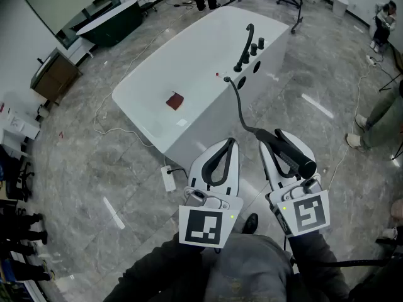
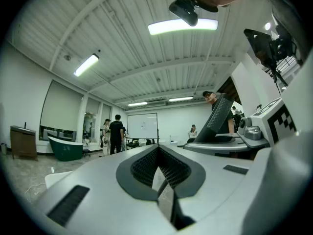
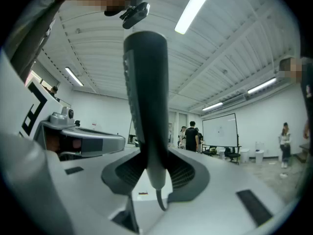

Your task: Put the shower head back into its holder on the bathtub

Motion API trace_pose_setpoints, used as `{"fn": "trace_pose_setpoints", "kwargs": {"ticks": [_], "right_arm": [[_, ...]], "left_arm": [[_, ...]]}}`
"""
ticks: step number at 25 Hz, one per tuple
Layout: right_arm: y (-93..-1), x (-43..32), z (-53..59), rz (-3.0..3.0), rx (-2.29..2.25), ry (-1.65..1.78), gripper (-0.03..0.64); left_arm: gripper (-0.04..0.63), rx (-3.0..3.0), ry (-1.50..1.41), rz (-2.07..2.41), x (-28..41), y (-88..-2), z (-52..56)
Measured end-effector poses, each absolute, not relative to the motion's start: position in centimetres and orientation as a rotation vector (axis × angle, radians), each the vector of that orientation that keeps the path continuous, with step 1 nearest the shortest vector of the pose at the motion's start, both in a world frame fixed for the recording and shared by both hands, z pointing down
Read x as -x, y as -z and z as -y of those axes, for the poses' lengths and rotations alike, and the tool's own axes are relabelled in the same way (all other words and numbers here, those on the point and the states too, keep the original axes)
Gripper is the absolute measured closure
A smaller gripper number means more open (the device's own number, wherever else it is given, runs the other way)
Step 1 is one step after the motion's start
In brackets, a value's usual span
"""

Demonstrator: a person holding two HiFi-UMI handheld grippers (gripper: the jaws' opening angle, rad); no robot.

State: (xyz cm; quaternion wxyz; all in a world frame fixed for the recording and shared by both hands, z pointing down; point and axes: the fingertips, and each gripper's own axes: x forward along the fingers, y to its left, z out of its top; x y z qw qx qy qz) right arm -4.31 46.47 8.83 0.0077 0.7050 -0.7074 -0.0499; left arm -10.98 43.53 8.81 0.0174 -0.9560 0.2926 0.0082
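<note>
While the white oval freestanding bathtub stands ahead on the grey stone floor, its shower head is off it. 2 grippers: the left gripper has its jaws pressed together w/ nothing btwn them. The right gripper is clamped on the black cylindrical shower head, held near the tub's near end, apart from it.

1 black hose runs from the shower head up to the tub's rim. On that rim are 1 curved black spout and 2 black knobs beside it. 2 dark round spots sit lower down; can't tell which is the holder.

1 dark red square patch lies inside the tub, too small to identify. 1 white power strip lies on the floor by the tub wall. A 2nd tub, dark green, stands far off at upper left.
</note>
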Motion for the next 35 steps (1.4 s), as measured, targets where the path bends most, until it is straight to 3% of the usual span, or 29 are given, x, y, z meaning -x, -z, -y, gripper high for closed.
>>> {"fn": "trace_pose_setpoints", "kwargs": {"ticks": [23, 35], "right_arm": [[-10.0, 0.0, -47.0, 2.285, -2.108, 0.165, 0.476], [-10.7, -1.4, -38.8, 2.328, -2.067, 0.141, 0.476]], "left_arm": [[0.592, 2.930, 0.032, -1.067, 8.4, -10.8, -43.8], [0.592, 2.958, 0.008, -1.090, 6.3, -12.5, -34.5]]}}
